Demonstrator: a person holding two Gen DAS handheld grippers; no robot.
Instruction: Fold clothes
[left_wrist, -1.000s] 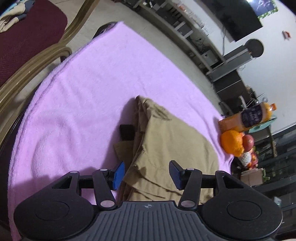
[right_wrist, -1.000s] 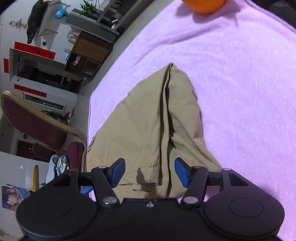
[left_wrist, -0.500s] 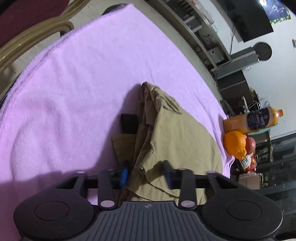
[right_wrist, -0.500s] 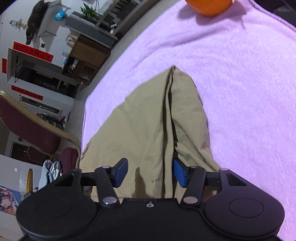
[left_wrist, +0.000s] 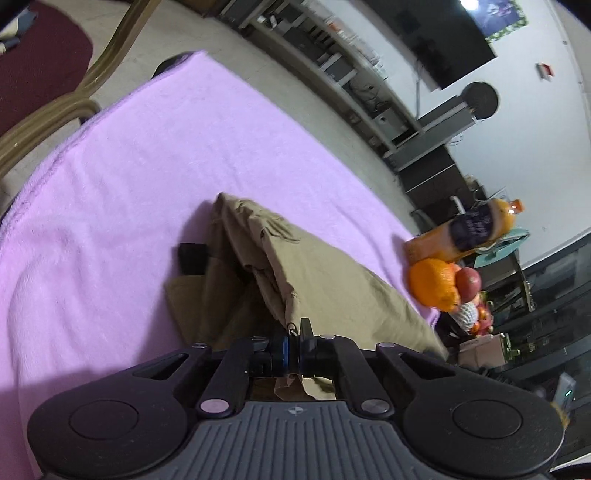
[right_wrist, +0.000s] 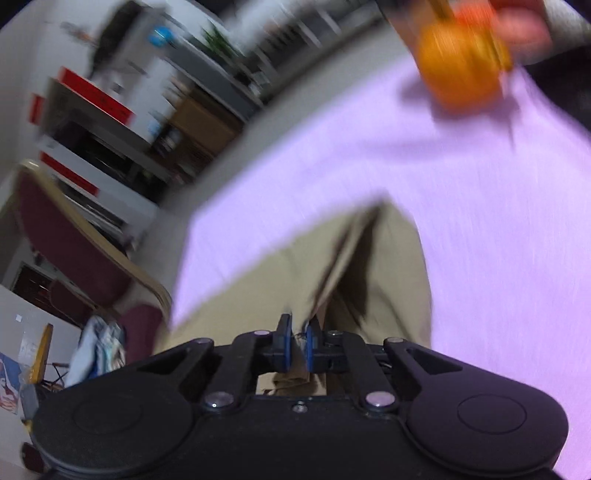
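A khaki garment (left_wrist: 314, 273) lies partly folded on a lilac towel (left_wrist: 147, 155) that covers the table. My left gripper (left_wrist: 294, 341) is shut on the near edge of the khaki cloth, and the fabric rises in a ridge from the pinch. In the right wrist view the same khaki garment (right_wrist: 280, 280) spreads ahead, blurred by motion. My right gripper (right_wrist: 298, 341) is shut on its near edge, with cloth bunched between the blue pads. A dark rectangular thing (left_wrist: 192, 258) peeks from under the garment's left side.
An orange (left_wrist: 432, 284), a red fruit (left_wrist: 467, 282) and a juice bottle (left_wrist: 465, 232) sit at the towel's right edge; the orange (right_wrist: 461, 70) shows far ahead in the right view. A maroon chair (left_wrist: 40, 74) stands left of the table. Shelves line the back wall.
Both grippers went from open to shut on the garment's near edge. The cloth has lifted off the towel and both views have tilted up; the right view is now blurred.
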